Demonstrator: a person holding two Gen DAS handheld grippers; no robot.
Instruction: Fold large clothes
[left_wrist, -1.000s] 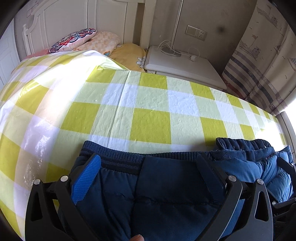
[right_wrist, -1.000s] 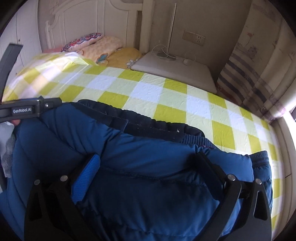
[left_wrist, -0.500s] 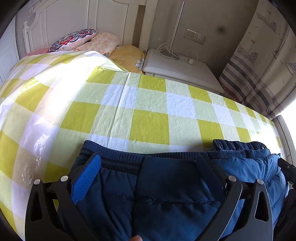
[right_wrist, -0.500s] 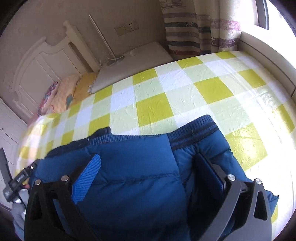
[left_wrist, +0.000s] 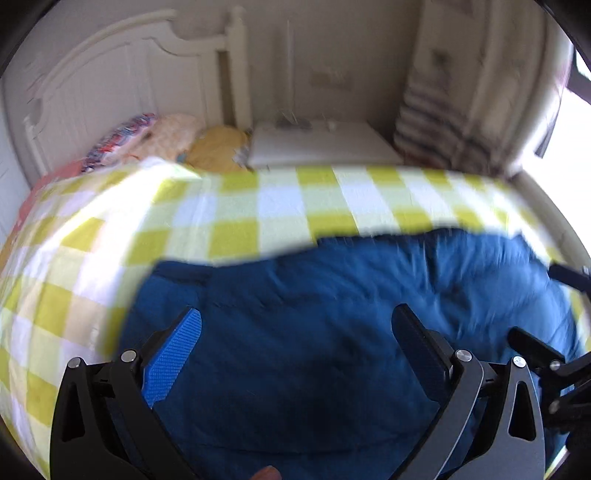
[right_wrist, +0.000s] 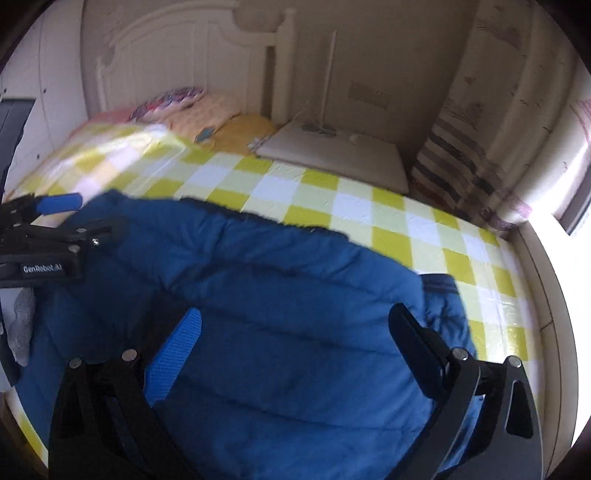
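Yellow-checked bedsheet (right_wrist: 369, 206) beneath a blue padded jacket (right_wrist: 280, 302) spread across its near side. Left gripper (left_wrist: 295, 332) and right gripper (right_wrist: 293, 328) both spread wide above the jacket, gripping nothing.

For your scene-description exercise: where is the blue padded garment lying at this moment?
The blue padded garment lies on the yellow-checked bed cover, filling the lower half of both wrist views, with the pillows and white headboard beyond it.
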